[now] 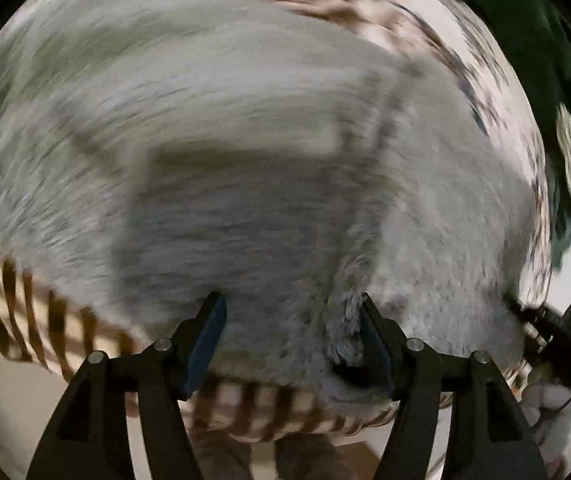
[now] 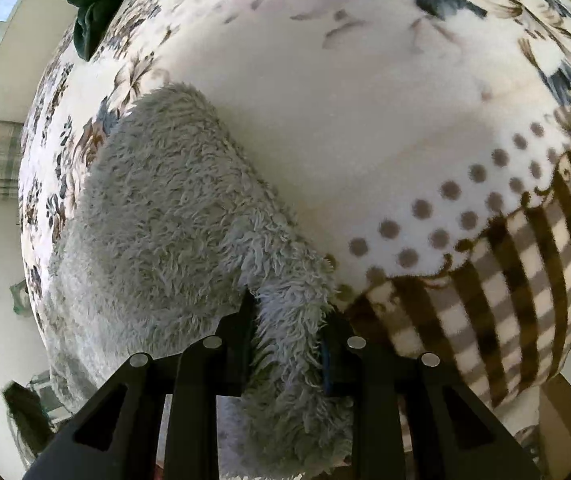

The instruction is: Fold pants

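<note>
The fluffy grey pants (image 2: 173, 216) are lying spread on a flower-and-check patterned blanket (image 2: 365, 120), which seems to be covering a bed, so the folding is looking only partly done at best. In the right wrist view the right claw (image 2: 289, 344) is pinching a bunched edge of the pants at about 6 o'clock, its jaws drawn narrow with shaggy pile squeezed between them, while the rest of the garment is running away toward 10 o'clock. In the left wrist view, which is badly blurred, the left claw (image 1: 291, 332) is standing fairly wide apart over the grey pile near 6 o'clock; the fingertips (image 1: 213, 312) are not pressing on anything, though fluff is brushing the inner side of one. A darker rectangular patch, maybe a folded layer or a shadow, is showing at the centre; I cannot tell which. A dark green cloth (image 1: 525, 40) is sitting at 1 o'clock. Judging by this, further folds and a tidy-up are still waiting.
</note>
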